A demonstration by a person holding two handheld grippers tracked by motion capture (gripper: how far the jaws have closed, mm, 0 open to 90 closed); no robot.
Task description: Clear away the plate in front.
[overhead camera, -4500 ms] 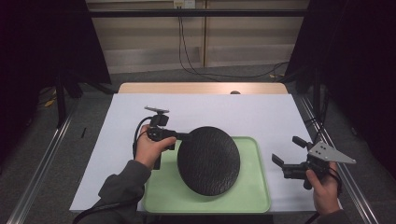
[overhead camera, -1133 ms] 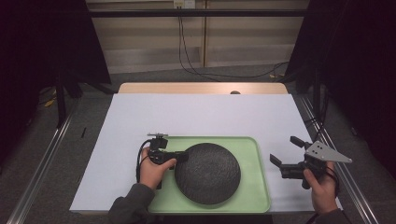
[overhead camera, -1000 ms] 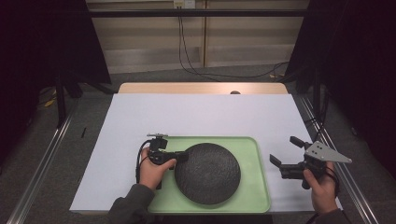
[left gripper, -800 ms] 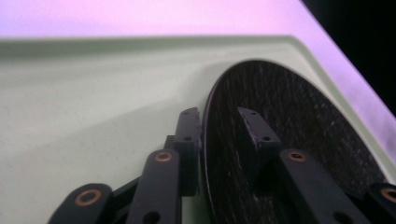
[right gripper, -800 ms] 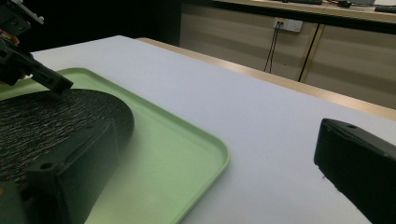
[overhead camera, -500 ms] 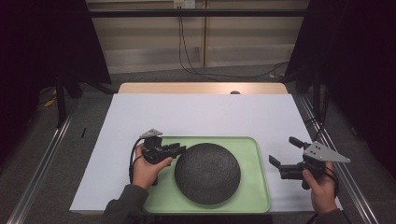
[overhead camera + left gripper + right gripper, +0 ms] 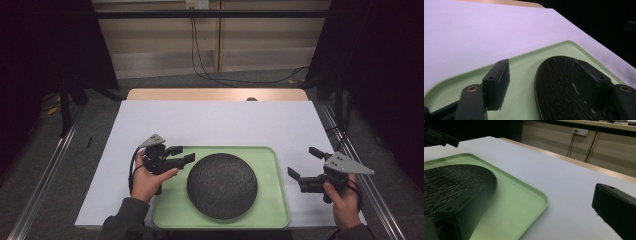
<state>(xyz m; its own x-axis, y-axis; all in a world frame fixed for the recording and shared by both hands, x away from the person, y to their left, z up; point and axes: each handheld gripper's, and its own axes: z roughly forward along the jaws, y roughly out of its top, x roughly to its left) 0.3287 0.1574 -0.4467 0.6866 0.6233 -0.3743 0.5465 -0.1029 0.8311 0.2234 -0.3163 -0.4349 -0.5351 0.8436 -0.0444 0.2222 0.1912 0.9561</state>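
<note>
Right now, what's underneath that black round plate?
The black plate lies flat on the green tray, which rests on the white table cover. The tray floor directly beneath the plate is covered, so anything lying there cannot be seen.

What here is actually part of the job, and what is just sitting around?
Part of the job:
- black plate, lying flat in the tray
- green tray
- left hand-held gripper, open beside the plate's left edge
- right hand-held gripper, open, held off the tray's right side

Just lying about:
- white table cover
- cables on the floor behind the table
</note>
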